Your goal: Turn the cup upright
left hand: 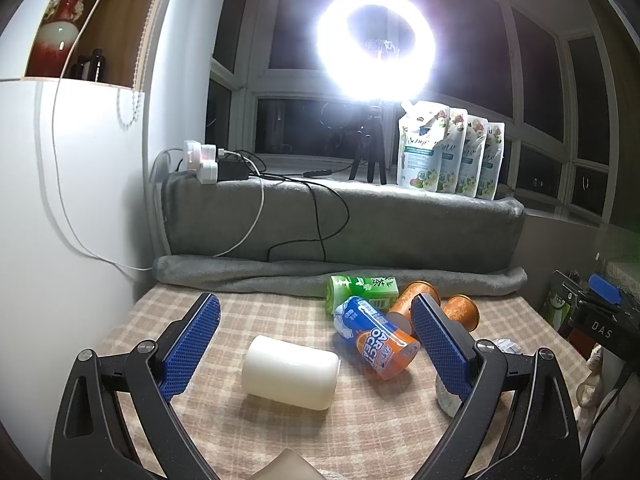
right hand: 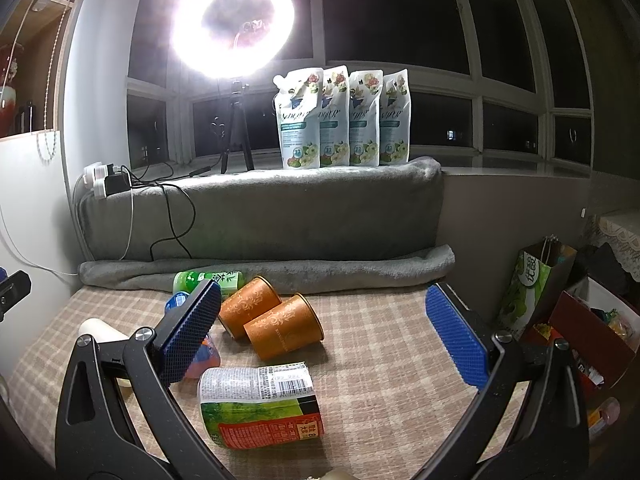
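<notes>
While both tools hang over the checked cloth, nothing is held.

Left gripper (left hand: 316, 344): jaws wide apart, blue pads bare.
White cup (left hand: 291, 372): on its side between the left jaws, touching neither pad, rim toward the right jaw.
Blue-orange can (left hand: 376, 338): lying just beyond the white cup, near the right jaw's pad.
Green bottle (left hand: 362, 286): lying past the can, ahead of the jaw tips.
Right gripper (right hand: 324, 328): jaws spread wide, gripping nothing.
Labelled bottle (right hand: 260, 406): on its side between the right jaws, nearer the left one, no contact seen.
Orange cups (right hand: 284, 328): two, on their sides, side by side ahead of the left jaw tip; whether they touch, cannot tell.
Checked cloth (right hand: 380, 344): under everything.
Grey blanket (right hand: 256, 212): rolled and draped beyond the jaw tips.
Ring light (right hand: 234, 20): far ahead, glaring.
Refill pouches (right hand: 344, 120): four upright beside the light.
</notes>
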The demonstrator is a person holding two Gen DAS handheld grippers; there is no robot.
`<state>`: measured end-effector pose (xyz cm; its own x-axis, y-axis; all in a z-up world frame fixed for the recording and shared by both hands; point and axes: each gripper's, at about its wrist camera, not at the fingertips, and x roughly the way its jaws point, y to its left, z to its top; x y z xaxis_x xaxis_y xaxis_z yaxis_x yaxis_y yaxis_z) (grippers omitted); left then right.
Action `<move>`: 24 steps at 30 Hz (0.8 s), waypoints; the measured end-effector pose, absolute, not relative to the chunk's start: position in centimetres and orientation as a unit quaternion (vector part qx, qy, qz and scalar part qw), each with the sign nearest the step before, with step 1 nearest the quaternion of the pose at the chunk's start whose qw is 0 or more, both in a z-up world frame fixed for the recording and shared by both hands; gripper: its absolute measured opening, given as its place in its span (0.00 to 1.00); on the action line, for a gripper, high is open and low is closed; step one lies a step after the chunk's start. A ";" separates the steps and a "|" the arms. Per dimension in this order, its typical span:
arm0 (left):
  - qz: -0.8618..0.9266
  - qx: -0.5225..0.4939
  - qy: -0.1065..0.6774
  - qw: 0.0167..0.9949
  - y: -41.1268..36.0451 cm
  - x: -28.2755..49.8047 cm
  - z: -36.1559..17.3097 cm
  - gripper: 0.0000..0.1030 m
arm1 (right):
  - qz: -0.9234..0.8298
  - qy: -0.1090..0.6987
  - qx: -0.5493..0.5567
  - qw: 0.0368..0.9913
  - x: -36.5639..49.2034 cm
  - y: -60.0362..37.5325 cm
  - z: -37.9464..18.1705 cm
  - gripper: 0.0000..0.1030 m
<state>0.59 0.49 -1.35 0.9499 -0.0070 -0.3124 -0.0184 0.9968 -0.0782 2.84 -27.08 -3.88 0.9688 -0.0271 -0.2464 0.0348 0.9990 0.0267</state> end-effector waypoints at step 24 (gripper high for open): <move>0.002 -0.041 0.166 0.985 0.4 1.3 -1.4 0.93 | -0.004 0.144 0.021 0.989 4.3 -27.0 -4.1 1.00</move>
<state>1.27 0.43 -1.41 0.9448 -0.0107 -0.3275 -0.0167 0.9966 -0.0808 4.33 -27.02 -4.15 0.9585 -0.0016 -0.2850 0.0137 0.9991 0.0403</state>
